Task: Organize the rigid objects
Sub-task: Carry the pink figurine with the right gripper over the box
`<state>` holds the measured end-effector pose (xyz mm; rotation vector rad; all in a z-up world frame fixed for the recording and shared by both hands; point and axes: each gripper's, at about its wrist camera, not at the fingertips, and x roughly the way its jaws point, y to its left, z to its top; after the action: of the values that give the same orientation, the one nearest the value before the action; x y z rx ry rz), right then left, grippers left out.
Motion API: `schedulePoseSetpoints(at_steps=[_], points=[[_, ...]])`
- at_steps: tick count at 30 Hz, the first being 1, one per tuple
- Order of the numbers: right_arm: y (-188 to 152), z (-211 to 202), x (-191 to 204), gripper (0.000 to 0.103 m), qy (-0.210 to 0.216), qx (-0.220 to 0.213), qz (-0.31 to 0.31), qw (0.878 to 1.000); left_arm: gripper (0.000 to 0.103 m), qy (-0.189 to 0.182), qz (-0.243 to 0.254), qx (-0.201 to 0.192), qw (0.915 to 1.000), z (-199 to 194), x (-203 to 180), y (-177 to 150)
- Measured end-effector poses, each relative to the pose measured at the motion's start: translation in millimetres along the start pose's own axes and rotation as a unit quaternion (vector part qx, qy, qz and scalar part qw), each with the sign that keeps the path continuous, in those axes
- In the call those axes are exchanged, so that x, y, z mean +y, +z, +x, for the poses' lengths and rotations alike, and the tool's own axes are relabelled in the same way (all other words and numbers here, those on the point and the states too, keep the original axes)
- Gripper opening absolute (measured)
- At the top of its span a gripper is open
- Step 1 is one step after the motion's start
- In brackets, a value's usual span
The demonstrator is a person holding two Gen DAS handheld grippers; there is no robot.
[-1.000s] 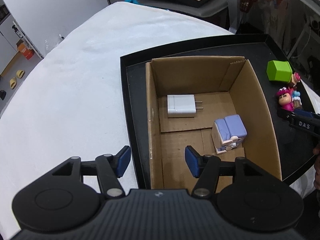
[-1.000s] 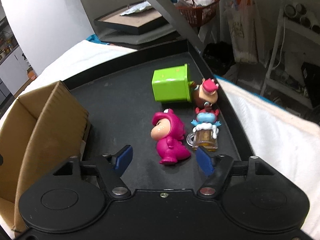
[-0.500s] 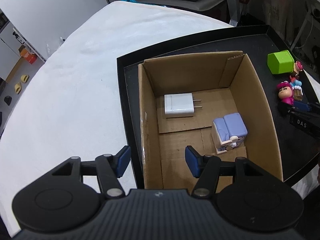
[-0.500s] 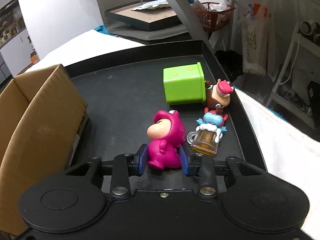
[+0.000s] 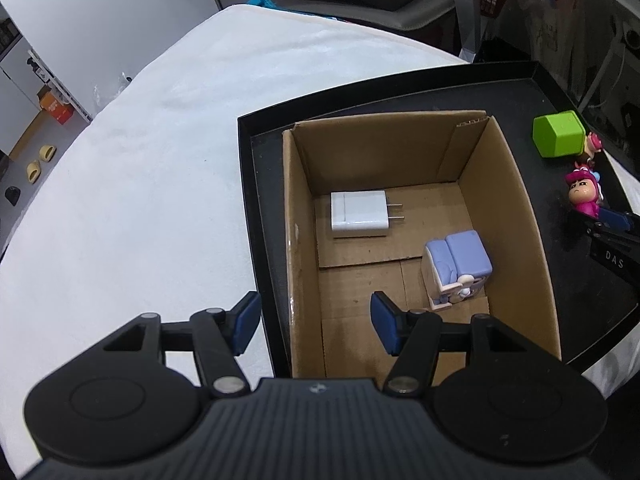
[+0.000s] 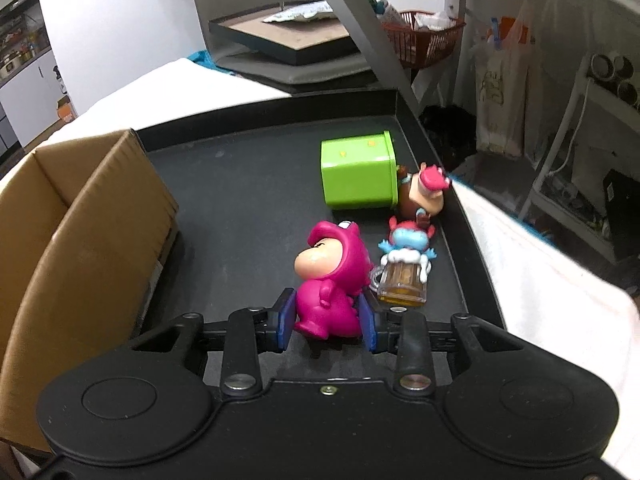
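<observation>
Pink figurine (image 6: 330,284) on the black tray (image 6: 248,200), right of the cardboard box (image 6: 92,216), pinched at the body between the blue pads of the right gripper (image 6: 327,320), jaws having just closed onto it. Just right of it, touching or nearly so, a small beer-mug toy (image 6: 402,280) with a blue-and-red creature (image 6: 408,236) on top. Farther off, a green cube (image 6: 358,176) lying on its side, brown figurine with a red cap (image 6: 426,192) tucked against it by the tray's right rim. Over at the box: white charger (image 5: 360,214) flat at the far end, lilac block toy (image 5: 456,268) nearer right. Left gripper (image 5: 316,322) hanging above the box's near left wall, jaws spread, nothing between. White-covered bench (image 5: 140,160) beneath the tray.
</observation>
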<state>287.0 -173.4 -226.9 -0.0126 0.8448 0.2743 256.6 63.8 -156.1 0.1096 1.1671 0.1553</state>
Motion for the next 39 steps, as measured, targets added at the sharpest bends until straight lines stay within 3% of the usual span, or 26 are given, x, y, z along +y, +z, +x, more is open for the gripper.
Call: schedulePoseSetpoints(at_steps=[18, 33, 38, 39], points=[[23.4, -44.7, 39.0, 0.033, 0.015, -0.034, -0.031, 0.999, 0.059, -0.022, -0.017, -0.019, 0.9994, -4.3, 15.0, -7.9], [51.8, -74.0, 89.7, 0.033, 0.02, -0.046, -0.077, 0.996, 0.053, -0.044, -0.034, -0.004, 0.9985, 6.2, 30.4, -13.3], [56.1, -77.0, 107.6, 0.033, 0.023, -0.044, -0.09, 0.995, 0.045, -0.047, -0.035, 0.008, 0.9982, 12.6, 33.2, -14.9], [56.8, -76.6, 111.0, 0.033, 0.023, -0.043, -0.093, 0.994, 0.038, -0.049, -0.036, 0.014, 0.9981, 15.7, 34.2, -14.2]])
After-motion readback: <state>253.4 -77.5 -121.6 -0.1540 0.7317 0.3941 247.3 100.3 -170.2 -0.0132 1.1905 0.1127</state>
